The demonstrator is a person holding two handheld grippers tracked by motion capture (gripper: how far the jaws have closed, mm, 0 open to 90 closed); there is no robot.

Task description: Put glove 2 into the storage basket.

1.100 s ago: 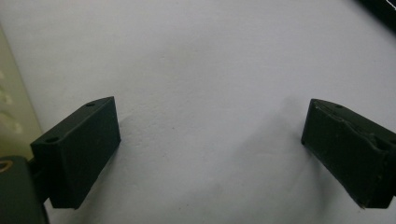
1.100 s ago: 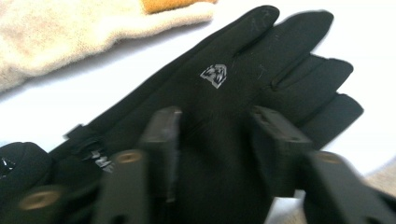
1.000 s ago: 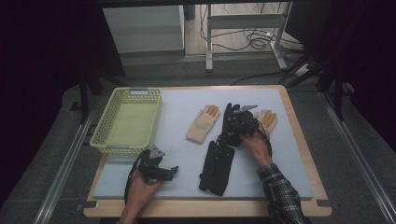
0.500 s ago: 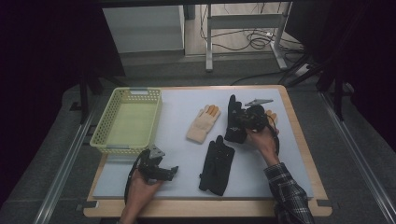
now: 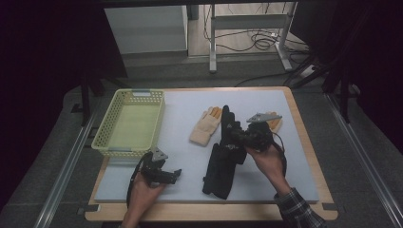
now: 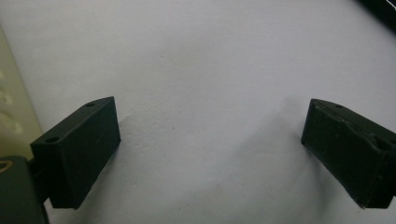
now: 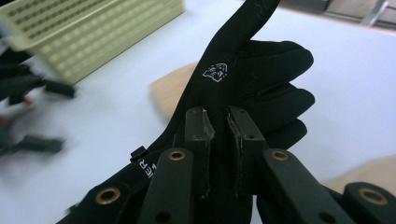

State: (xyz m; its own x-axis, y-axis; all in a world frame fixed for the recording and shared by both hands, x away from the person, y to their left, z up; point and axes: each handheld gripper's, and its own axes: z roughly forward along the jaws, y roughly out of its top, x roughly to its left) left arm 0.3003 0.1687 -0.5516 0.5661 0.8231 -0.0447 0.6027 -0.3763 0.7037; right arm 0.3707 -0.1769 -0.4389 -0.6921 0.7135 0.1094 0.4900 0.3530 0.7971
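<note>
Your left gripper (image 5: 177, 173) sat wide open and empty near the table's (image 5: 190, 142) front-left corner. Your right gripper (image 5: 234, 137) pinched a black glove (image 5: 227, 124) mid-table, lifted above another black one (image 5: 219, 171). The thin fabric could have slipped from that narrow pinch (or snagged the glove beneath). Counted: 1 yellow basket (image 5: 129, 123), 2 black gloves, 2 tan gloves (image 5: 205, 126).
</note>
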